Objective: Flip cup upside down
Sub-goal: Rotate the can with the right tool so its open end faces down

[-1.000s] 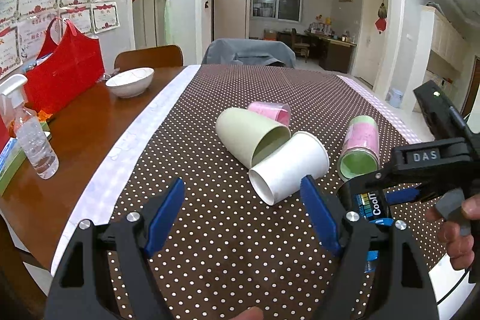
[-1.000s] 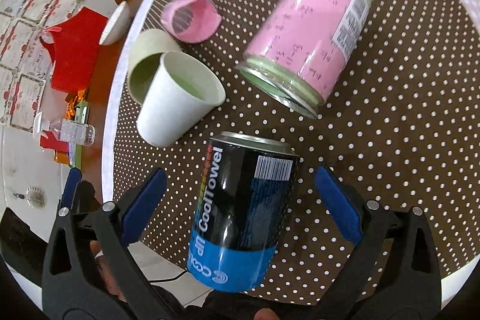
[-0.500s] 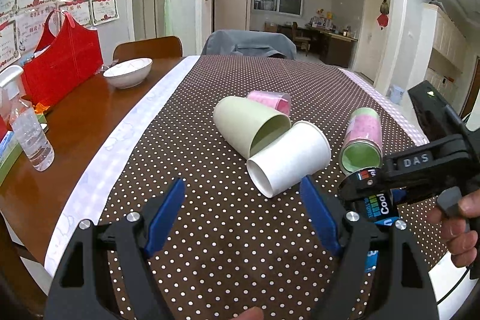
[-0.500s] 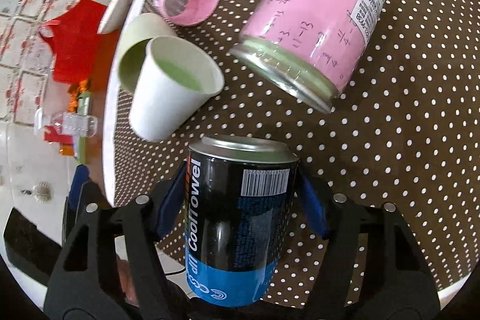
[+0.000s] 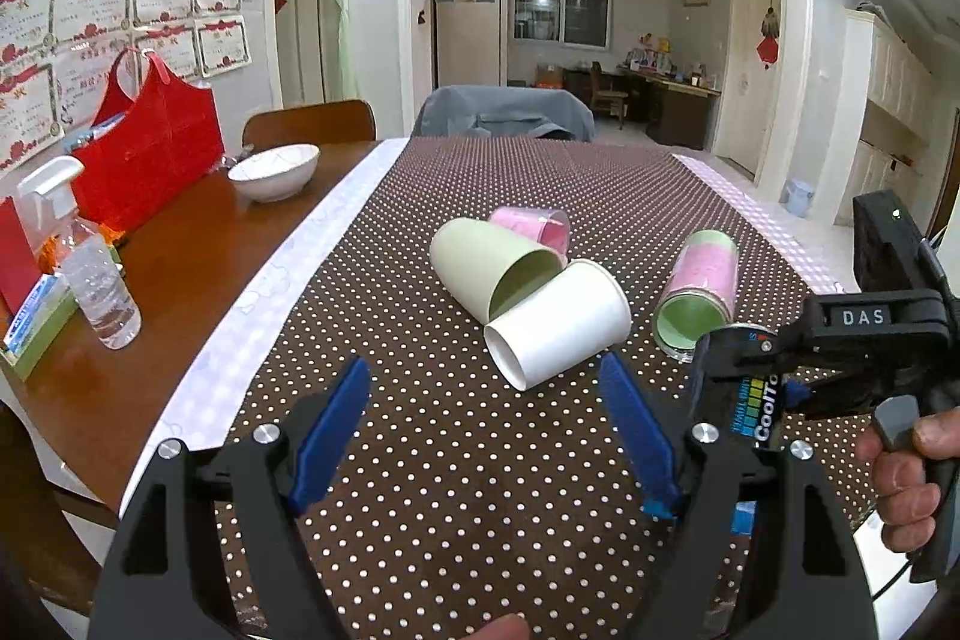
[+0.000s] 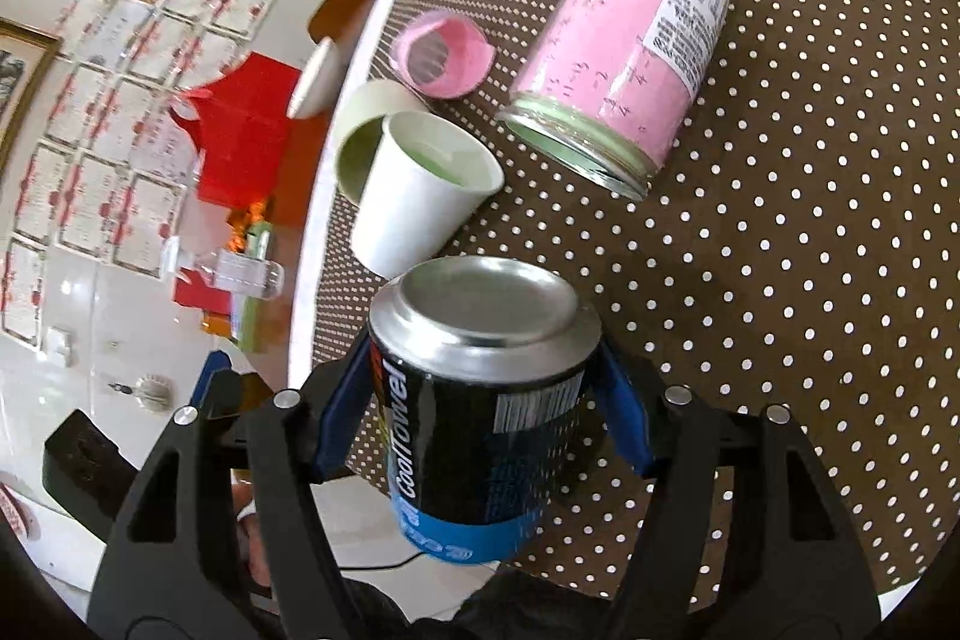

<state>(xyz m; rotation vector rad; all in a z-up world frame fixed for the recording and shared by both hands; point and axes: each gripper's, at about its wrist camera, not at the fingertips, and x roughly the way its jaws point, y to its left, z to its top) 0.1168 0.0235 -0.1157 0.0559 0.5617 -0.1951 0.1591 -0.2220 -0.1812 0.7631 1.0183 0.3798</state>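
The right gripper (image 6: pixel 486 400) is clamped on the black can (image 6: pixel 480 400), lifted and tilted above the dotted cloth (image 6: pixel 780 280); upending is not finished. The left gripper (image 5: pixel 486 424) hangs open, empty. Ahead of it, four cups lie sideways.

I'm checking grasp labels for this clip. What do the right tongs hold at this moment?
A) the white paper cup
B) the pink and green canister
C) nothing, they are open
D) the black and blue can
D: in the right wrist view the right tongs press their blue pads on both sides of the black and blue can, while the white paper cup lies apart on the cloth.
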